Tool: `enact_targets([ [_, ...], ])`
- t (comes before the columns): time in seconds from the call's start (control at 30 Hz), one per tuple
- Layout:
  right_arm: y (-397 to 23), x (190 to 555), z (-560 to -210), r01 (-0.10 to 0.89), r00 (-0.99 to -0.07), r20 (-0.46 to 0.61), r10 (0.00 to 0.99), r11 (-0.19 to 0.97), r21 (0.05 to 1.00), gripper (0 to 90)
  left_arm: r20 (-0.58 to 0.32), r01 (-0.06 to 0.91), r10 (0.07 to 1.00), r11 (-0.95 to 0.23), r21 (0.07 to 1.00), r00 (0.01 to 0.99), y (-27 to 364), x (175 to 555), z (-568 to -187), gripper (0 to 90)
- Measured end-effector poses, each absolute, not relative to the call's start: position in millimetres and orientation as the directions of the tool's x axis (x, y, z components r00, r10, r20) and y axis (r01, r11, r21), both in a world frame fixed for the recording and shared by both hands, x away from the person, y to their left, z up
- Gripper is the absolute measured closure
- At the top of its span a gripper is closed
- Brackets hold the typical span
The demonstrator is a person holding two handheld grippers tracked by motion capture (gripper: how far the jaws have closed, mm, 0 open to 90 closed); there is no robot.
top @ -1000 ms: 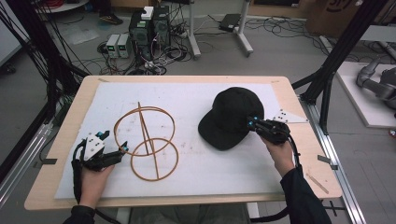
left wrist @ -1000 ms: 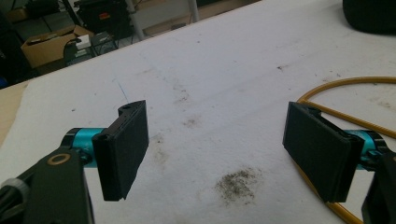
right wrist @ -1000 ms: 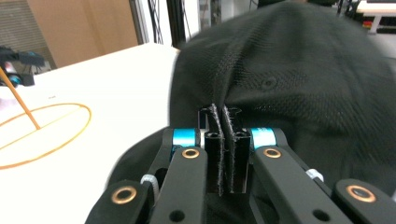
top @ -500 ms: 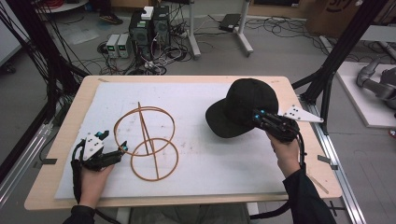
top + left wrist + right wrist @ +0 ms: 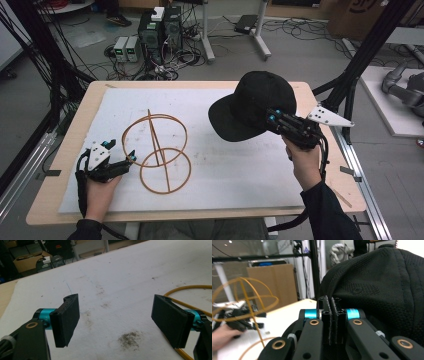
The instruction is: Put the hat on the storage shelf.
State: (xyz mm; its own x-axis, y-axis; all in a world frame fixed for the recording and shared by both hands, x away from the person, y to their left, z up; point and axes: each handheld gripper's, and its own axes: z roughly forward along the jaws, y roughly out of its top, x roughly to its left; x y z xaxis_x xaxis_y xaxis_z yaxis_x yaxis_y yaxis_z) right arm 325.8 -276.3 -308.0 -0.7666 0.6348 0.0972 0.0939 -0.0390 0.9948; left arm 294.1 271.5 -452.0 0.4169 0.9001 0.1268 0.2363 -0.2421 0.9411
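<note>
- No text, label, brand or number can be read anywhere in these views.
- A cardboard box at the far right carries a dark printed mark — cut off by the edge and too blurred to read.

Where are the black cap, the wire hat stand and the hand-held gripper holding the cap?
cap (image 5: 260, 97), high view, top of the crown
stand (image 5: 156, 150), high view, upright rod where the rings meet
right hand-held gripper (image 5: 274, 120), high view, jaw tips on the cap's edge
</note>
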Motion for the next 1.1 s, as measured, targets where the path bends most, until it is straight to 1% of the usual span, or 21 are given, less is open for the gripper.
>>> enact_targets([
  [0.17, -259.2, 317.2, -279.6, 0.063, -0.797, 0.089, 0.597, -0.064, 0.996, 89.2, 0.128, 0.231, 0.901, -0.240, 0.943, 0.415, 271.2, 294.0, -452.2, 22.8],
  [0.2, -259.2, 317.2, -279.6, 0.063, -0.797, 0.089, 0.597, -0.064, 0.996, 89.2, 0.127, 0.232, 0.900, -0.241, 0.942, 0.417, 271.5, 294.0, -452.0, 22.8],
  [0.47, -232.6, 306.4, -245.4, 0.022, -0.841, 0.074, 0.536, -0.102, 0.994, 89.2, 0.107, 0.228, 0.906, -0.216, 0.949, 0.410, 273.7, 293.8, -451.9, 22.8],
  [0.57, -216.2, 301.4, -231.6, 0.006, -0.869, 0.066, 0.491, -0.123, 0.992, 89.1, 0.104, 0.234, 0.908, -0.214, 0.948, 0.407, 274.6, 293.7, -451.6, 23.0],
  [0.6, -216.2, 301.4, -231.6, 0.006, -0.869, 0.066, 0.491, -0.123, 0.992, 89.1, 0.099, 0.235, 0.909, -0.209, 0.949, 0.405, 274.8, 293.9, -451.5, 23.0],
  [0.63, -206.6, 299.0, -225.8, 0.008, -0.884, 0.069, 0.463, -0.134, 0.991, 89.1, 0.097, 0.238, 0.909, -0.207, 0.949, 0.406, 275.2, 293.8, -451.4, 23.0],
  [0.67, -206.6, 299.0, -225.8, 0.008, -0.884, 0.069, 0.463, -0.134, 0.991, 89.1, 0.092, 0.241, 0.911, -0.202, 0.949, 0.401, 275.6, 293.8, -451.4, 23.0],
  [0.73, -189.1, 295.9, -219.5, 0.005, -0.907, 0.066, 0.417, -0.145, 0.989, 89.1, 0.087, 0.249, 0.912, -0.200, 0.948, 0.400, 277.7, 293.8, -450.8, 23.1],
  [0.8, -184.7, 295.1, -218.5, 0.011, -0.912, 0.071, 0.404, -0.149, 0.989, 89.1, 0.081, 0.253, 0.915, -0.193, 0.948, 0.395, 279.1, 293.6, -450.7, 23.1],
  [0.83, -171.2, 294.2, -216.4, 0.013, -0.926, 0.068, 0.371, -0.149, 0.989, 89.1, 0.080, 0.254, 0.916, -0.191, 0.948, 0.393, 280.3, 293.4, -450.7, 23.1],
  [0.9, -166.6, 293.9, -216.0, 0.014, -0.931, 0.066, 0.358, -0.147, 0.989, 89.1, 0.079, 0.256, 0.918, -0.190, 0.948, 0.388, 282.1, 293.0, -450.6, 23.1],
  [0.93, -153.9, 293.0, -215.7, 0.018, -0.941, 0.066, 0.332, -0.145, 0.989, 89.1, 0.076, 0.258, 0.920, -0.186, 0.948, 0.385, 283.1, 292.8, -450.6, 23.1],
  [0.97, -153.9, 293.0, -215.7, 0.018, -0.941, 0.066, 0.332, -0.145, 0.989, 89.1, 0.076, 0.258, 0.921, -0.185, 0.948, 0.383, 285.0, 292.6, -450.9, 23.1],
  [1.1, -129.7, 290.8, -218.3, 0.040, -0.960, 0.075, 0.269, -0.134, 0.990, 89.1, 0.050, 0.260, 0.925, -0.157, 0.953, 0.375, 289.3, 291.9, -451.0, 23.1],
])
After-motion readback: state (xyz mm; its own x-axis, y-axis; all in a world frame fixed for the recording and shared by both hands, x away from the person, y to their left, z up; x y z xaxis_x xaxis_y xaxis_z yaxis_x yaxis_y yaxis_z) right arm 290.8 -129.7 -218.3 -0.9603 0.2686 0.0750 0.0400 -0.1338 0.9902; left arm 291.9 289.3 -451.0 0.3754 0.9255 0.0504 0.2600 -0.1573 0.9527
